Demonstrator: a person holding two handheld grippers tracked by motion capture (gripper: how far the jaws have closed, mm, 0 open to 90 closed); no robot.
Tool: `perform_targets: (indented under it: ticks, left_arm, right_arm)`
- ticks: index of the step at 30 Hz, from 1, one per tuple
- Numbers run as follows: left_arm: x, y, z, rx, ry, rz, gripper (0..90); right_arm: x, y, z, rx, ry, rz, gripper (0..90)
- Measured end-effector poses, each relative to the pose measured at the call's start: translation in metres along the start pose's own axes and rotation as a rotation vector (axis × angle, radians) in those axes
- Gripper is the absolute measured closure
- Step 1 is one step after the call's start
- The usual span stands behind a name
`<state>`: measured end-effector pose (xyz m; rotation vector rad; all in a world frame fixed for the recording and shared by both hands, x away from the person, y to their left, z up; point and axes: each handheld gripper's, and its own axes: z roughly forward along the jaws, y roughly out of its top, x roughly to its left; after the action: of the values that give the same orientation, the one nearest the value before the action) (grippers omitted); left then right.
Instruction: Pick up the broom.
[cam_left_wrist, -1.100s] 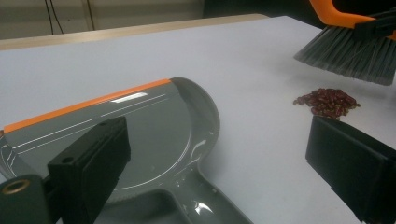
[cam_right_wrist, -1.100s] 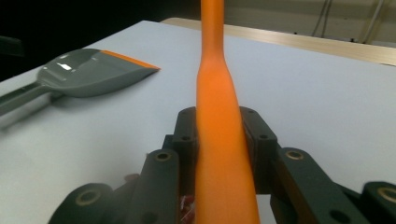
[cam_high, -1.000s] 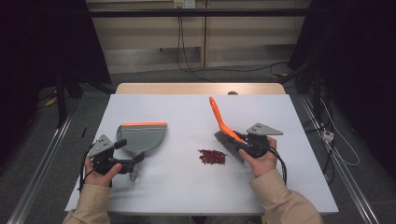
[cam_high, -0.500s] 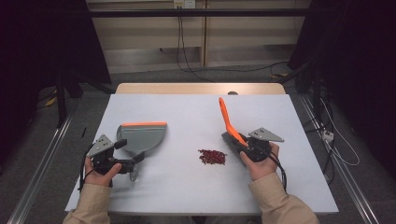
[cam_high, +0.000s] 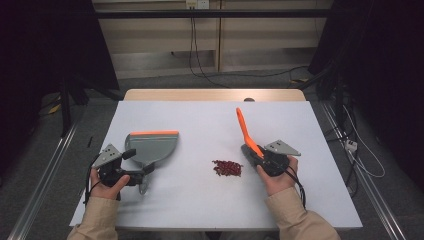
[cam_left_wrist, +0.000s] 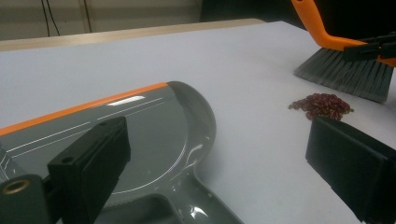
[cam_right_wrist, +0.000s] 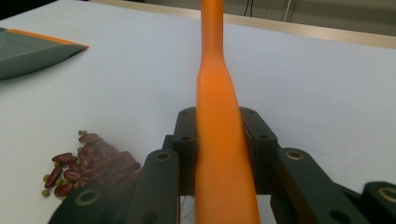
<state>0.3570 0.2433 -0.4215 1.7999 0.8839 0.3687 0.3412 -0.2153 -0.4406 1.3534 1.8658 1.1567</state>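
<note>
Gripping the brush (cam_high: 246, 134) by its orange handle, your right gripper (cam_high: 263, 157) has both jaws pressed against the handle's sides, as the right gripper view shows, with the handle (cam_right_wrist: 218, 121) rising straight up between them. The grey bristles (cam_left_wrist: 348, 74) touch the white table (cam_high: 200, 120) just beside the small pile of red beans (cam_high: 227, 168), which lies between your two hands, nearer the right one. In the right gripper view a few small greenish beans sit among the red ones (cam_right_wrist: 88, 158). Your left gripper (cam_high: 131, 167) sits at the handle end of the grey dustpan (cam_high: 151, 146), whose orange-edged lip faces away from you. In the left gripper view its jaws are spread wide, one over the pan (cam_left_wrist: 140, 135), the other over bare table, pinching nothing.
</note>
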Motion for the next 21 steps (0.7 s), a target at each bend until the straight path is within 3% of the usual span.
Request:
perform_targets:
  ticks: [3, 6, 8, 10, 16, 21]
  left_arm:
    - [0.0, 0.0, 0.0, 0.0, 0.002, 0.003, 6.3]
    - [0.0, 0.0, 0.0, 0.001, 0.001, 0.001, 6.3]
    - [0.0, 0.0, 0.001, -0.001, 0.0, -0.002, 6.3]
    - [0.0, 0.0, 0.001, -0.002, 0.0, -0.003, 6.3]
    - [0.0, 0.0, 0.001, 0.002, 0.001, 0.001, 6.3]
    - [0.0, 0.0, 0.001, 0.001, 0.005, 0.002, 6.3]
  right_arm:
    - [0.002, 0.002, 0.0, 0.018, 0.003, -0.005, 70.8]
    - [0.004, 0.005, 0.001, 0.049, 0.018, -0.004, 64.0]
    - [0.006, 0.009, 0.002, 0.062, 0.015, -0.033, 62.9]
    - [0.006, 0.011, 0.002, 0.063, 0.016, -0.031, 62.7]
    - [0.008, 0.015, 0.005, 0.09, 0.001, -0.034, 70.7]
    - [0.011, 0.015, 0.006, 0.093, -0.02, -0.014, 71.4]
